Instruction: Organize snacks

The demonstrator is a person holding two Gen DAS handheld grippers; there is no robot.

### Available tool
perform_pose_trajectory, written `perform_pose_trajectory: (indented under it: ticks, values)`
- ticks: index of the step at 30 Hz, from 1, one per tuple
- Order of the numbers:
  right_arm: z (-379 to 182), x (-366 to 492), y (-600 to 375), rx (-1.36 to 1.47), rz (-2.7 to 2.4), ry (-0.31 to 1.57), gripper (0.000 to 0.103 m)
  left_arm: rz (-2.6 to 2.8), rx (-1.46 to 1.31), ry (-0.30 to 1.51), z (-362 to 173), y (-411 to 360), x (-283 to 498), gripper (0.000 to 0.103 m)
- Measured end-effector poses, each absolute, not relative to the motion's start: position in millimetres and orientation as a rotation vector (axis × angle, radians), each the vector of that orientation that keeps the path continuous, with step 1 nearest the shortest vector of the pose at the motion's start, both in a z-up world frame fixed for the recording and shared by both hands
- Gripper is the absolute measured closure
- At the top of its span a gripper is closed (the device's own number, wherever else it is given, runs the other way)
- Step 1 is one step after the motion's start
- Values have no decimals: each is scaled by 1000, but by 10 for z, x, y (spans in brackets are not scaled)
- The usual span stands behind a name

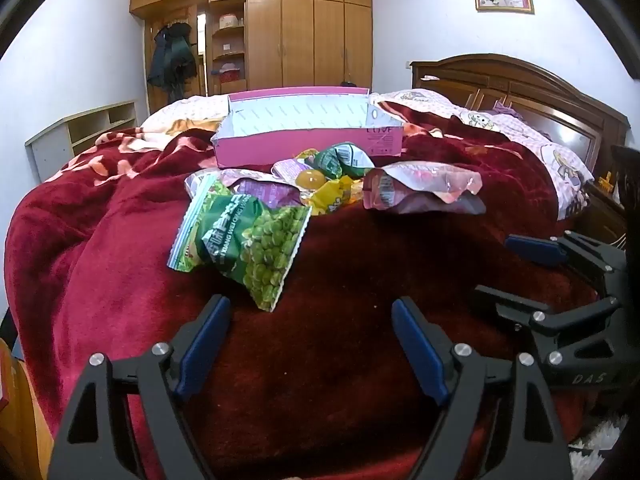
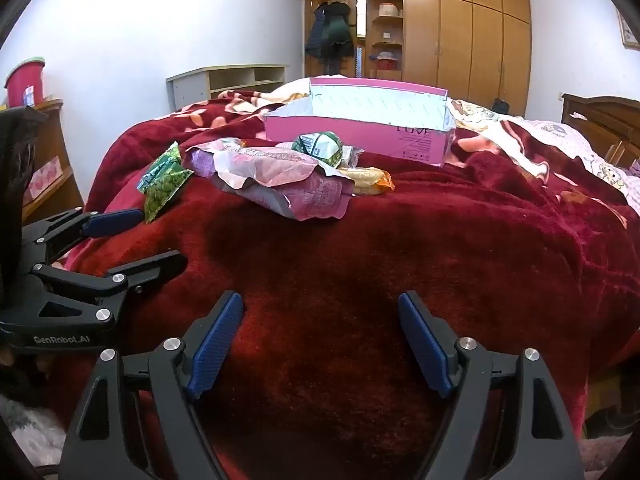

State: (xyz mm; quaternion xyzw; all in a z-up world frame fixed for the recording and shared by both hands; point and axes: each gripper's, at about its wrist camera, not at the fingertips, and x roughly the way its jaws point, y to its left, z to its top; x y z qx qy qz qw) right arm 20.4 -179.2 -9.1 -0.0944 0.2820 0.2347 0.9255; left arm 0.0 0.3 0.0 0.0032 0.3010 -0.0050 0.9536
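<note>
A pile of snack packets lies on a dark red blanket. Nearest is a green pea bag, then a pink-purple pouch, a yellow packet, a crumpled green wrapper and an orange biscuit pack. Behind them stands an open pink box. My left gripper hovers open just short of the pea bag, with nothing between its fingers. My right gripper is open over bare blanket, before the pink pouch.
The blanket covers a bed with a wooden headboard and pink pillows at the right. A wooden wardrobe and a low shelf unit stand behind. A wooden cabinet with a pink container sits at the left.
</note>
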Motion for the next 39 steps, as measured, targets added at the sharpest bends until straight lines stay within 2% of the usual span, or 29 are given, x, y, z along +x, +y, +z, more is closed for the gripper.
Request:
perform_pose_trajectory:
  ticks: [39]
  values:
    - [-96,210,-1788,-198,479,584,20,-10,4,610,-1,4,-2,17]
